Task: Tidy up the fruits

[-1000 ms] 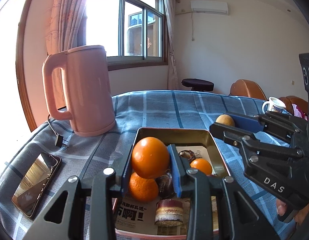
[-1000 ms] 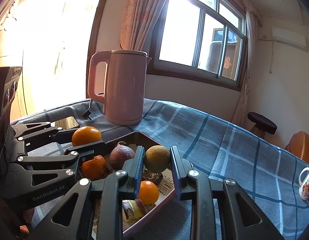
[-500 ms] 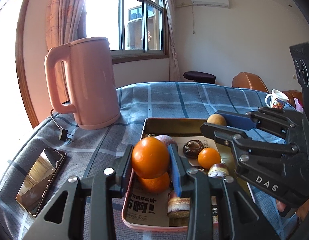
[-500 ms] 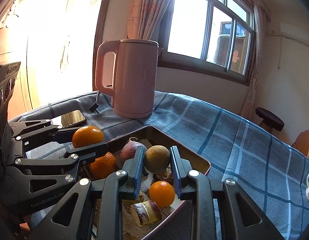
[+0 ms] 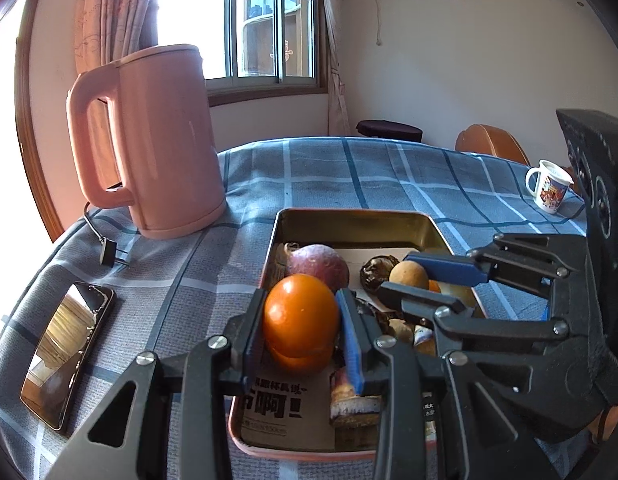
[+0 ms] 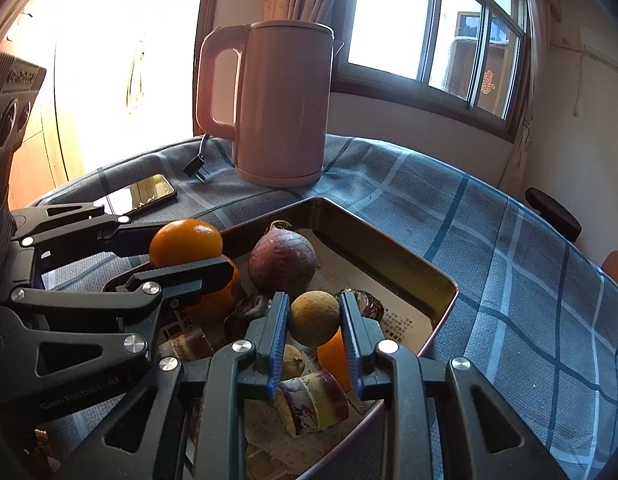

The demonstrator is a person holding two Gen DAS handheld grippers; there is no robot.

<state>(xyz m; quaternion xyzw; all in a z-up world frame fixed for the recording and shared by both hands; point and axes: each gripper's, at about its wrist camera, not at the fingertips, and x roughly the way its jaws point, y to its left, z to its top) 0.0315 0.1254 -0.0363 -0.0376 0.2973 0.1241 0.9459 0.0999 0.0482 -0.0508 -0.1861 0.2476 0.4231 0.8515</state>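
Observation:
A metal tray (image 5: 357, 218) lined with newspaper sits on the checked tablecloth and holds a purple passion fruit (image 5: 317, 265), another orange (image 5: 301, 362), dark fruits and cut cane pieces. My left gripper (image 5: 301, 320) is shut on an orange (image 5: 300, 316) and holds it above the tray's left side; it also shows in the right wrist view (image 6: 185, 240). My right gripper (image 6: 313, 320) is shut on a small brown round fruit (image 6: 313, 317) above the tray's middle; that fruit shows in the left wrist view (image 5: 408, 276).
A pink kettle (image 5: 157, 140) stands behind the tray at the left, its plug (image 5: 107, 251) lying on the cloth. A phone (image 5: 67, 352) lies at the left. A white mug (image 5: 549, 190) stands at the far right. A stool and chair are beyond the table.
Both grippers have drawn back toward the tray's near side and sunk lower over it, each still holding its fruit. The kettle looks nearer and larger.

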